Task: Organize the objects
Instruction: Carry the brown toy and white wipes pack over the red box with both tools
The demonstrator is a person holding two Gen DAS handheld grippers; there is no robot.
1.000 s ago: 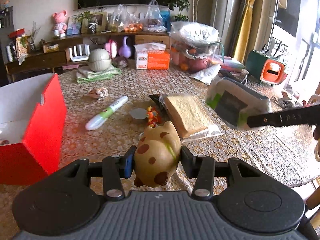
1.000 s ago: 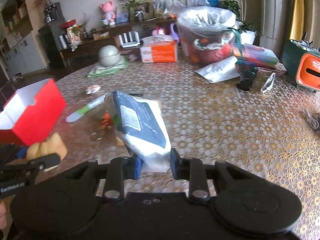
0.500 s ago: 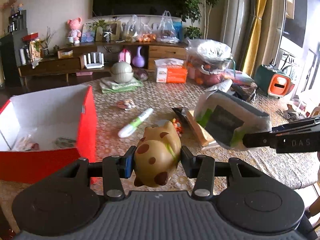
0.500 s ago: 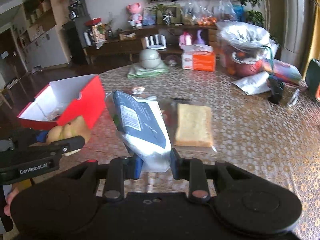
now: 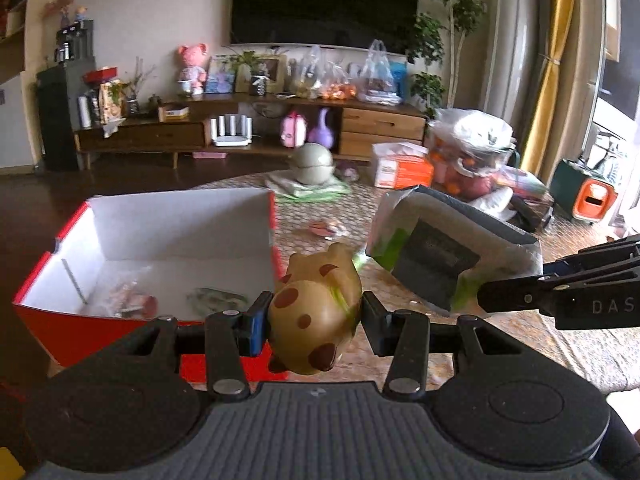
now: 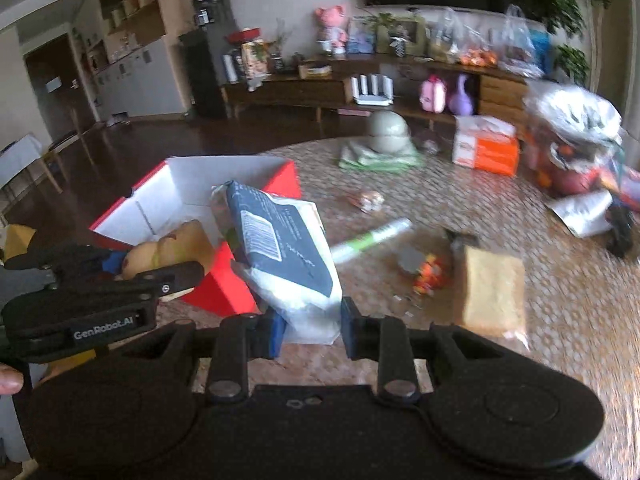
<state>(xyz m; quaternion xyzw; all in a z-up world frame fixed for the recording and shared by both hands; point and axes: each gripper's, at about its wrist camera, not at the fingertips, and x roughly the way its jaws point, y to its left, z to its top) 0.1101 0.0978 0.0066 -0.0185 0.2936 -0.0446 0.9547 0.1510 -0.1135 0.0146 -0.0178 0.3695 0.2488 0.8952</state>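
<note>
Tan toy (image 5: 316,312), brown spots, green streak.

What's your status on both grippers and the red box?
Left gripper shut on spotted toy, near red box. Right gripper shut on wipes pack, beside the box. Box open, some items inside; nothing blocking.

A fisheye view along the left gripper (image 5: 314,322), whose two fingers are closed on a tan toy animal with brown spots (image 5: 316,312) at the centre of the frame. At nine o'clock sits an open red box (image 5: 100,332) with a white interior, holding a few small wrapped items, resting on a patterned table (image 5: 580,344). At three o'clock the right gripper (image 5: 560,296) reaches in from the edge, pinching a white, green and dark packet (image 5: 436,256) held above the table.
</note>
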